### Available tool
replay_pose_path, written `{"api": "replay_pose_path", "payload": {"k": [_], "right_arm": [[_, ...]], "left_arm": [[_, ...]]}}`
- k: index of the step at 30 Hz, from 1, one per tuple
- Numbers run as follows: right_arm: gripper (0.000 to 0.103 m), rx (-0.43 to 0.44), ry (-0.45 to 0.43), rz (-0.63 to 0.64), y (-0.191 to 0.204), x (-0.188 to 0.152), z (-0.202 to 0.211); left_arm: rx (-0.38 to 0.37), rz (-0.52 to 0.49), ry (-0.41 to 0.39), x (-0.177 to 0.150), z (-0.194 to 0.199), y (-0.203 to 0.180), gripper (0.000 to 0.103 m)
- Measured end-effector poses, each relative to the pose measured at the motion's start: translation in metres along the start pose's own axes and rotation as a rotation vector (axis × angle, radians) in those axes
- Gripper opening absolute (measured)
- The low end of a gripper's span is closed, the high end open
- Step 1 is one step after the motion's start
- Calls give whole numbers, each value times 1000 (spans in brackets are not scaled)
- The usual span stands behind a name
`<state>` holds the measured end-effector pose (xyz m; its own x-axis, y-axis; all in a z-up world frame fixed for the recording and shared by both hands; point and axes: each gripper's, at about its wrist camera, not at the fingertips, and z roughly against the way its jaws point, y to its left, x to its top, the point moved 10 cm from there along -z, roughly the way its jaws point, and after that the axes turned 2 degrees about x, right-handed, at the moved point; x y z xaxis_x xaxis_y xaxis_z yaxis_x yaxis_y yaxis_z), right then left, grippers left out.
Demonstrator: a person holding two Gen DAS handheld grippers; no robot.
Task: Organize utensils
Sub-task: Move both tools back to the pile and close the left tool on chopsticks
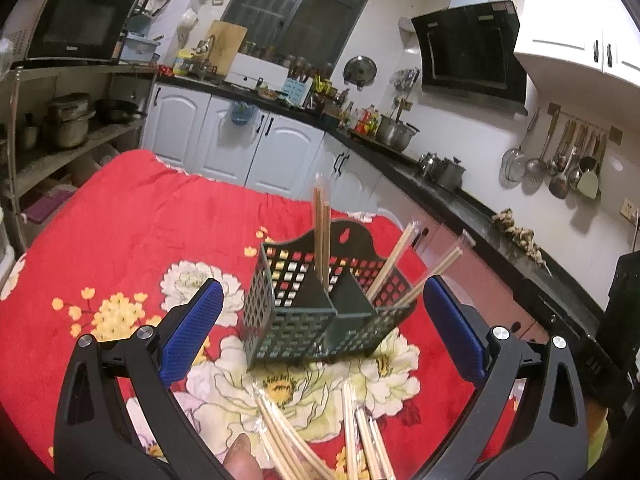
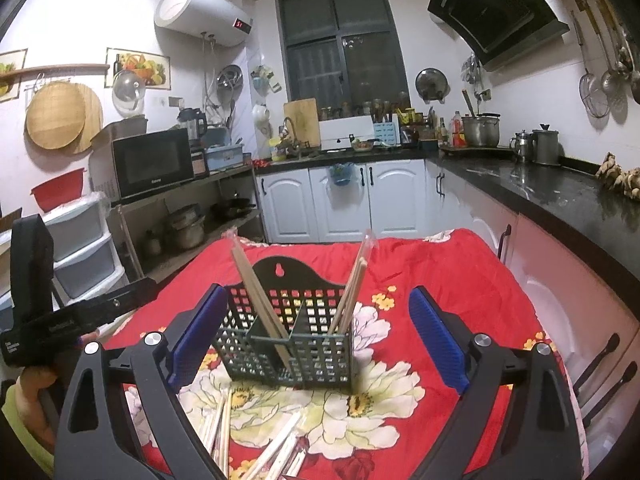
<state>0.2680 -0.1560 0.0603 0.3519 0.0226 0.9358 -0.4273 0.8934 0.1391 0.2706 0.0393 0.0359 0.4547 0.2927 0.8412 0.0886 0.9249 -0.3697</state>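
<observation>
Flanking caddy (image 2: 294, 344): right gripper (image 2: 316, 332), wide apart.

1 utensil basket (image 2: 288, 344), 3 wrapped chopstick pairs (image 2: 260, 300) standing inside.

A divided utensil basket (image 2: 292, 344) stands on the table (image 2: 460, 272), chopsticks (image 2: 260, 300) leaning in its compartments. More wrapped chopsticks (image 2: 276, 456) lie at the table's near edge, before the basket.
</observation>
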Motion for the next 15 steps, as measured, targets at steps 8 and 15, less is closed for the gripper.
{"api": "replay_pose_path", "payload": {"k": [8,15], "right_arm": [[90,-1,47,6,4,-21,-5],[90,7,87,10,9,-40,-8]], "left_arm": [[15,-18,52,-22,-5,2,92],[37,-6,82,-36,-6,10,92]]}}
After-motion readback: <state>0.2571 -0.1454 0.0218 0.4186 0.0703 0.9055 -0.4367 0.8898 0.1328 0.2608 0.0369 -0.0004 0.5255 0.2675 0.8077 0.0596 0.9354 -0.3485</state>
